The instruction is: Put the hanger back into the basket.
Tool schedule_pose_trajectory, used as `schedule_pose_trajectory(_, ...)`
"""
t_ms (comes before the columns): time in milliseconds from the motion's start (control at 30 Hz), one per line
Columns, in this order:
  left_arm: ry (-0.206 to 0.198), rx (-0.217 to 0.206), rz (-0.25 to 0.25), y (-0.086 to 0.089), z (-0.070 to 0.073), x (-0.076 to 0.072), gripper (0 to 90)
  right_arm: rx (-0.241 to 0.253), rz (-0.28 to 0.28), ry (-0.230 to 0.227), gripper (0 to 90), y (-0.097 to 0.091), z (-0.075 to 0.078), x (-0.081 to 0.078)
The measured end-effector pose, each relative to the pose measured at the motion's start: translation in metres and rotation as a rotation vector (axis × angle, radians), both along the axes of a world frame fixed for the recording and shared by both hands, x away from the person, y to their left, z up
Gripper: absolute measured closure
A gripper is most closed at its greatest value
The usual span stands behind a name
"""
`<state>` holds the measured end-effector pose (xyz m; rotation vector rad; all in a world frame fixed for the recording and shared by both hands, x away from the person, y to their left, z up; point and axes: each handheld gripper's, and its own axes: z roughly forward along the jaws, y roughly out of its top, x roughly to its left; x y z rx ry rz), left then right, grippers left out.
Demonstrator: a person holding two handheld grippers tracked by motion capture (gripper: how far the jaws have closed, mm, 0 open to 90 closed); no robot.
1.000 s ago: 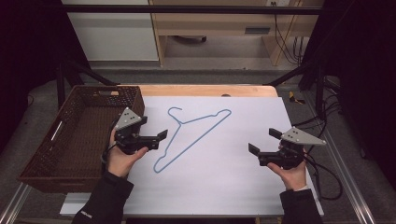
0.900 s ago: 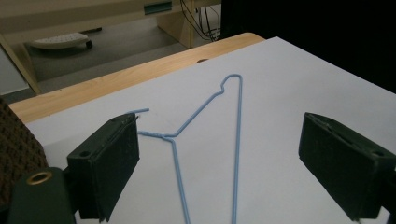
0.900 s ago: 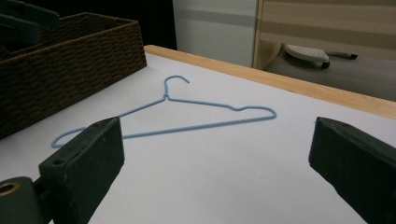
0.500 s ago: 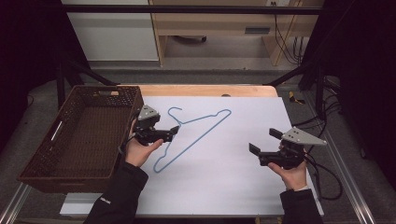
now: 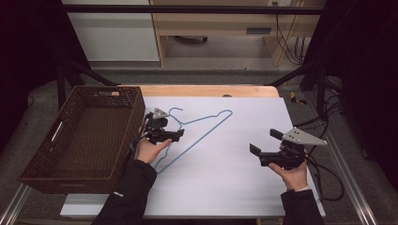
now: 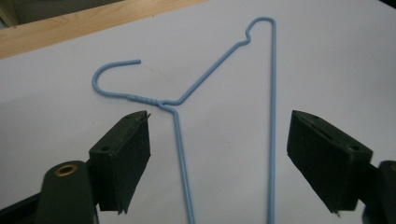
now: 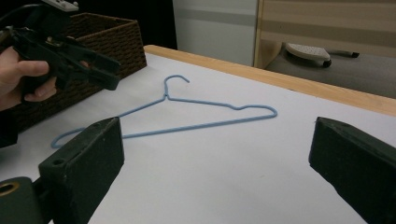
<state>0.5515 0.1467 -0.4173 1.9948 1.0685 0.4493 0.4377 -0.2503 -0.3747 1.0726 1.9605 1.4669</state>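
A light blue wire hanger [image 5: 202, 135] lies flat on the white table top, hook toward the far left. My left gripper [image 5: 177, 134] hovers low over its left shoulder, just below the hook. In the left gripper view the hanger [image 6: 272, 93] runs up between the jaws: the gripper [image 6: 219, 123] is open, with both wires in the gap and neither touched. My right gripper [image 5: 264, 142] is held above bare table at the right, open and empty. In the right gripper view the gripper [image 7: 217, 135] looks at the hanger [image 7: 205, 103] and the left gripper [image 7: 100, 74] beyond.
A dark brown wicker basket [image 5: 137, 110] stands at the table's left edge, close to my left hand; it also appears at the far left in the right gripper view [image 7: 112, 32]. A wooden strip [image 5: 211, 91] runs along the far edge. Cables [image 5: 328, 164] trail off the right side.
My left gripper has moved right and away from me, from beside the basket to over the hanger's left shoulder. The right gripper and the hanger have stayed put.
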Motion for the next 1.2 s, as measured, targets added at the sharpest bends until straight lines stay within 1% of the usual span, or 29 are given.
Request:
schedule_pose_trajectory(33, 0.016, 0.013, 0.005, 0.000, -0.005, 0.004, 23.5, 0.002, 0.000, -0.001, 3.8, 0.000, 0.000, 0.000)
schedule_pose_trajectory(133, 0.033, 0.028, 0.012, -0.002, -0.014, 0.010, 26.3, 0.002, -0.001, -0.002, 3.8, 0.000, 0.000, 0.000)
schedule_pose_trajectory(167, 0.033, 0.028, 0.012, -0.002, -0.014, 0.010, 27.2, 0.002, 0.000, 0.001, 3.8, 0.000, 0.000, 0.000)
schedule_pose_trajectory(200, 0.043, 0.041, 0.017, -0.002, -0.018, 0.012, 27.9, 0.003, -0.003, 0.001, 3.8, 0.000, -0.001, 0.001)
schedule_pose_trajectory(233, 0.043, 0.041, 0.017, -0.002, -0.018, 0.012, 28.8, 0.004, -0.001, 0.002, 3.8, 0.001, -0.001, 0.001)
schedule_pose_trajectory(267, 0.051, 0.053, 0.022, -0.001, -0.022, 0.014, 28.8, 0.004, -0.001, 0.002, 3.8, 0.001, -0.001, 0.001)
schedule_pose_trajectory(300, 0.061, 0.058, 0.034, -0.001, -0.027, 0.017, 31.8, -0.001, -0.002, 0.003, 3.7, 0.001, -0.001, 0.001)
schedule_pose_trajectory(433, 0.084, 0.069, 0.042, 0.002, -0.037, 0.021, 38.7, -0.003, 0.000, 0.004, 3.7, 0.002, -0.002, 0.002)
schedule_pose_trajectory(567, 0.099, 0.094, 0.043, 0.002, -0.046, 0.022, 47.7, -0.007, 0.004, 0.008, 3.7, 0.003, -0.003, 0.002)
schedule_pose_trajectory(700, 0.108, 0.090, 0.042, 0.002, -0.050, 0.022, 55.5, -0.006, 0.002, 0.009, 3.7, 0.004, -0.003, 0.002)
schedule_pose_trajectory(833, 0.110, 0.103, 0.029, -0.002, -0.053, 0.022, 63.3, -0.007, 0.004, 0.008, 3.7, 0.004, -0.003, 0.002)
schedule_pose_trajectory(867, 0.110, 0.103, 0.029, -0.002, -0.053, 0.022, 64.1, -0.007, 0.004, 0.008, 3.7, 0.004, -0.003, 0.002)
schedule_pose_trajectory(900, 0.108, 0.127, 0.029, -0.004, -0.054, 0.021, 65.2, -0.011, 0.006, 0.008, 3.7, 0.004, -0.003, 0.002)
schedule_pose_trajectory(1000, 0.103, 0.141, 0.037, -0.005, -0.054, 0.020, 68.1, -0.008, 0.004, 0.009, 3.7, 0.004, -0.003, 0.002)
schedule_pose_trajectory(1100, 0.107, 0.143, 0.052, -0.004, -0.054, 0.020, 73.4, -0.008, 0.004, 0.009, 3.7, 0.004, -0.003, 0.002)
schedule_pose_trajectory(1200, 0.115, 0.146, 0.053, -0.004, -0.053, 0.019, 76.2, -0.010, 0.007, 0.007, 3.7, 0.004, -0.003, 0.002)
